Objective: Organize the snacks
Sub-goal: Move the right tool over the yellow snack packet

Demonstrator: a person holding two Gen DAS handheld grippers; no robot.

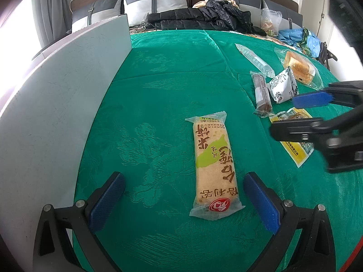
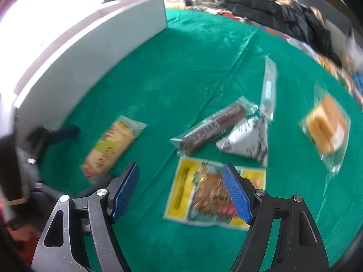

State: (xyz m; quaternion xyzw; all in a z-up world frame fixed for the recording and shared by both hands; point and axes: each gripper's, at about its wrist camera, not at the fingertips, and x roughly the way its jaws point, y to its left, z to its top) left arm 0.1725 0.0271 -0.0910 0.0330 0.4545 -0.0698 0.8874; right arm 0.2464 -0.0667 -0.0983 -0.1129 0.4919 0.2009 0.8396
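A rice cracker pack (image 1: 214,165) lies lengthwise on the green cloth (image 1: 163,86); it also shows in the right wrist view (image 2: 111,146). My left gripper (image 1: 181,200) is open and empty, its pads either side of the pack's near end. My right gripper (image 2: 181,192) is open and empty above a flat yellow snack packet (image 2: 211,195); it also shows in the left wrist view (image 1: 292,113) over that packet (image 1: 295,145). Beyond lie a brown bar (image 2: 211,128), a white pouch (image 2: 247,139), a clear long pack (image 2: 268,86) and a bread pack (image 2: 326,127).
A white board (image 1: 56,104) stands upright along the left edge of the cloth. Behind the cloth are a black jacket (image 1: 204,17), grey pillows (image 1: 156,0), a clear bag (image 1: 270,20) and blue fabric (image 1: 297,36).
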